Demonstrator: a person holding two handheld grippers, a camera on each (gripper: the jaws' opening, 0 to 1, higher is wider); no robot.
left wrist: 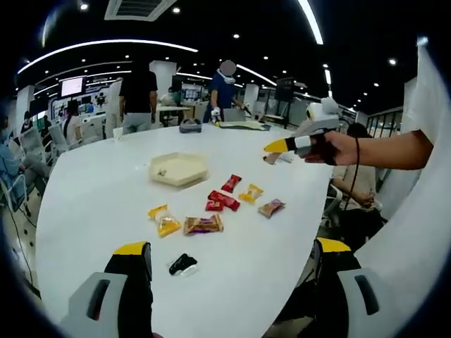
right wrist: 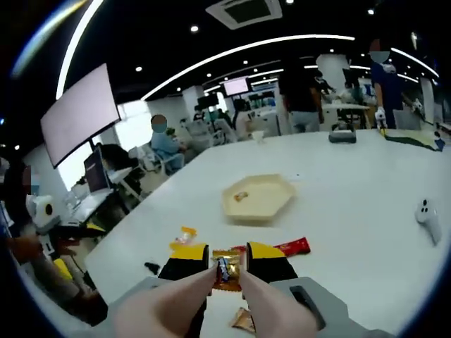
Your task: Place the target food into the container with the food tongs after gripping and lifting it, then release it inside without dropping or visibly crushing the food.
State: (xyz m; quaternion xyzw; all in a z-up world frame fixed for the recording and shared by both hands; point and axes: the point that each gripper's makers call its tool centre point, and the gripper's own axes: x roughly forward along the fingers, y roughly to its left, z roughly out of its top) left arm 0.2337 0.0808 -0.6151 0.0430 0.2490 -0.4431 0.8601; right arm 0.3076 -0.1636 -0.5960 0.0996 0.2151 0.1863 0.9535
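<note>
My right gripper (right wrist: pixel 226 265) carries tan food tongs, and their tips are shut on a small orange-and-dark snack packet (right wrist: pixel 225 273) held above the white table. The pale yellow hexagonal container (right wrist: pixel 258 197) lies ahead of it on the table with one small piece inside. In the left gripper view, the right gripper (left wrist: pixel 282 148) hovers at the right, in a person's hand, beyond the container (left wrist: pixel 178 169). My left gripper (left wrist: pixel 232 250) stands open over the near table edge, with nothing between its jaws.
Loose snack packets lie between my left gripper and the container: red ones (left wrist: pixel 222 201), yellow ones (left wrist: pixel 164 220), a brown one (left wrist: pixel 203 224) and a black one (left wrist: pixel 182 264). A white controller (right wrist: pixel 426 215) lies at the right. People stand and sit behind the table.
</note>
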